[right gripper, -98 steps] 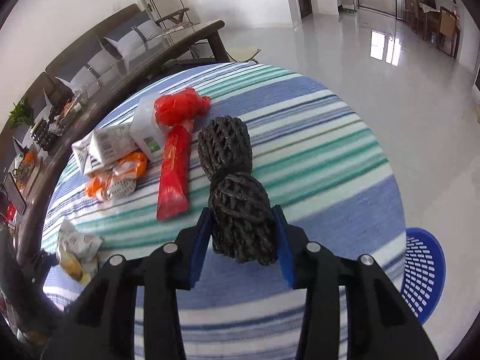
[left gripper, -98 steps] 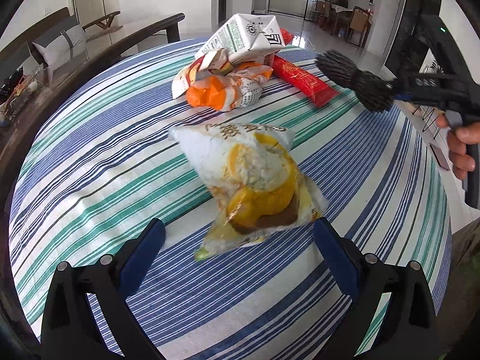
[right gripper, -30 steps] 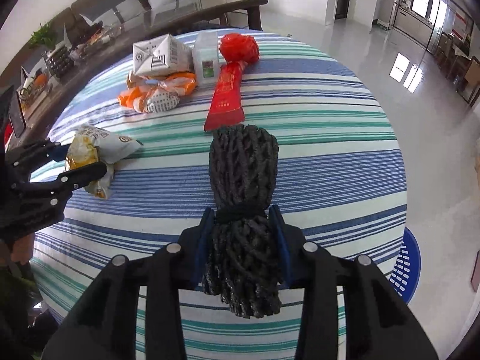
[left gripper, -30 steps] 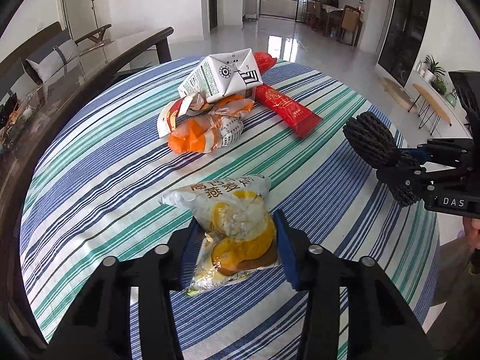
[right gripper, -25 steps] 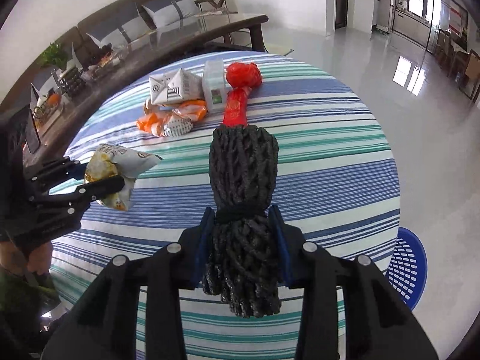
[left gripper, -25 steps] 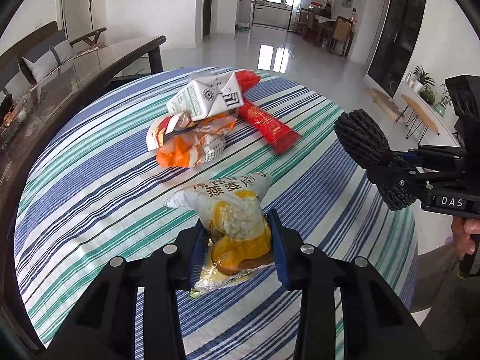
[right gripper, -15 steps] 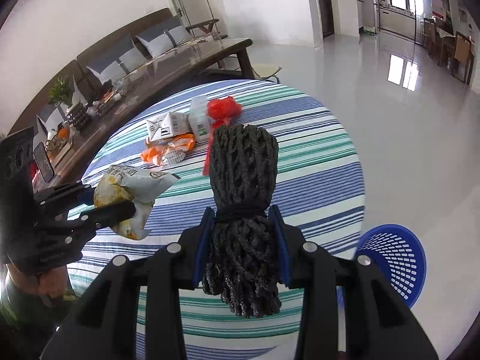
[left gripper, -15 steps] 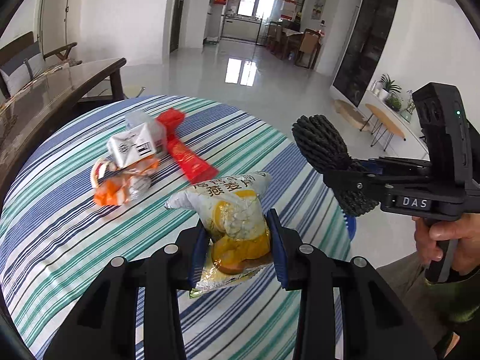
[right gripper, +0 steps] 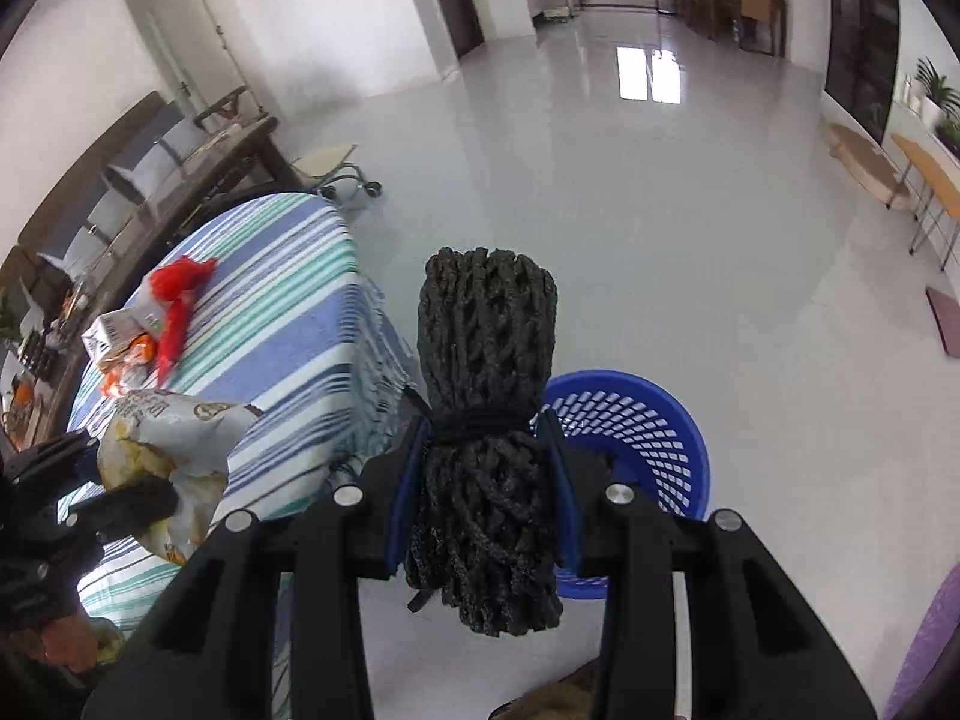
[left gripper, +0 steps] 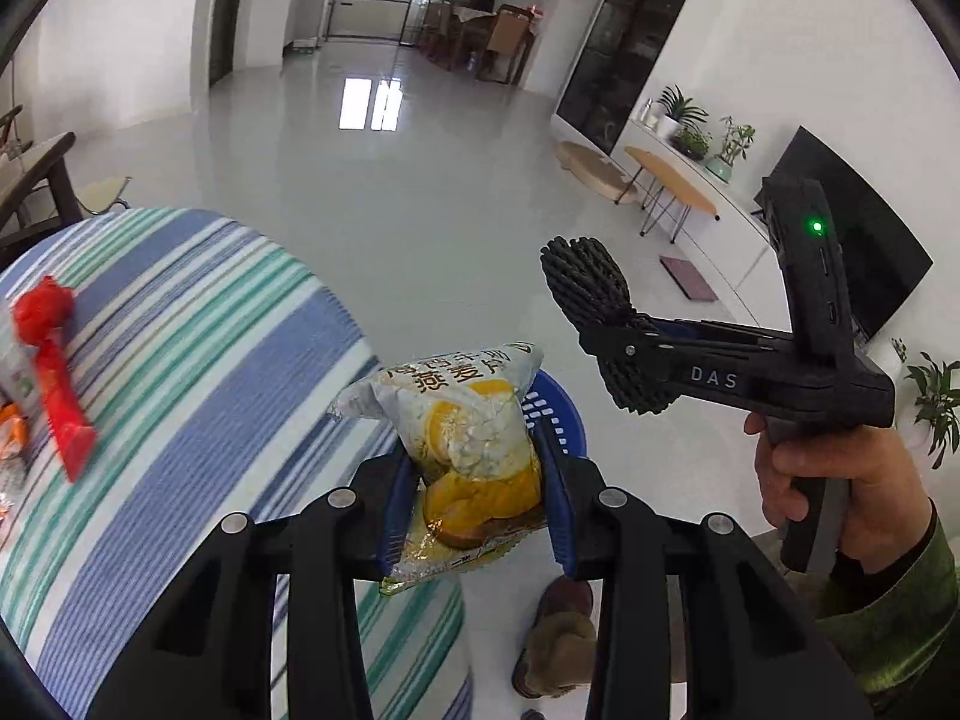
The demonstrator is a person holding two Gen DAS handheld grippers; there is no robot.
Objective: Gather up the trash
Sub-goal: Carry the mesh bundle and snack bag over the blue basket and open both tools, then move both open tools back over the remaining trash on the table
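The left hand-held gripper clamps a snack bag off the worktop edge, hiding most of the blue basket. The right view shows that basket whole on the floor, behind the right hand-held gripper squeezing a black net (more wrappers lie far left).

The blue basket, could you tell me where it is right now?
The blue basket stands on the floor beside the striped table, just beyond the right gripper.
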